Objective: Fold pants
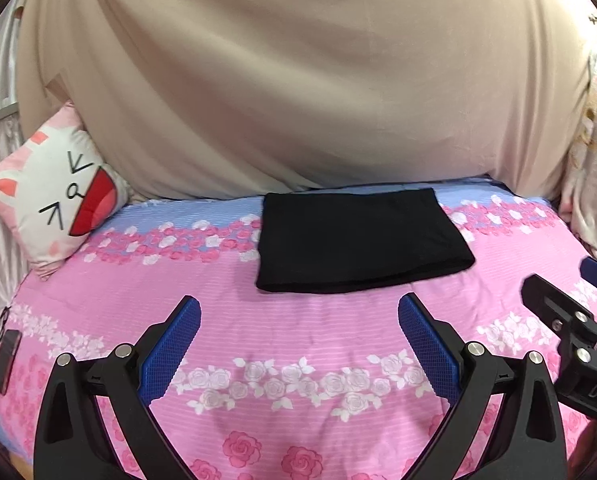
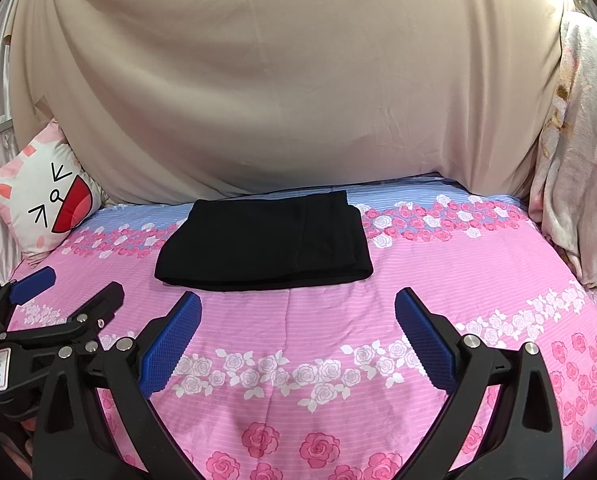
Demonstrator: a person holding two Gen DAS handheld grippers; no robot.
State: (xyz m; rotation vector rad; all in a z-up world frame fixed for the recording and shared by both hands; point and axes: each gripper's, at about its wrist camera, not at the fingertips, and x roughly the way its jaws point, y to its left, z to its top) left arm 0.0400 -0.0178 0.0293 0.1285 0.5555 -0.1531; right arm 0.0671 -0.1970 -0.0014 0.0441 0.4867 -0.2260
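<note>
The black pants [image 1: 358, 240] lie folded into a flat rectangle on the pink floral bedsheet [image 1: 298, 340], toward the back of the bed. In the right wrist view the same pants [image 2: 266, 240] sit ahead and slightly left. My left gripper [image 1: 298, 312] hovers open just short of the pants' near edge, nothing between its blue pads [image 1: 178, 340]. My right gripper [image 2: 297, 308] is likewise open and empty, a little in front of the pants. Each gripper shows at the edge of the other's view: the right gripper [image 1: 578, 312] and the left gripper [image 2: 70, 300].
A cartoon cat pillow [image 1: 54, 208] leans at the back left. A beige cloth [image 1: 298, 80] hangs along the far side of the bed. A floral blanket [image 2: 578, 140] is heaped at the right. A dark phone-like object [image 1: 4, 360] lies at the left bed edge.
</note>
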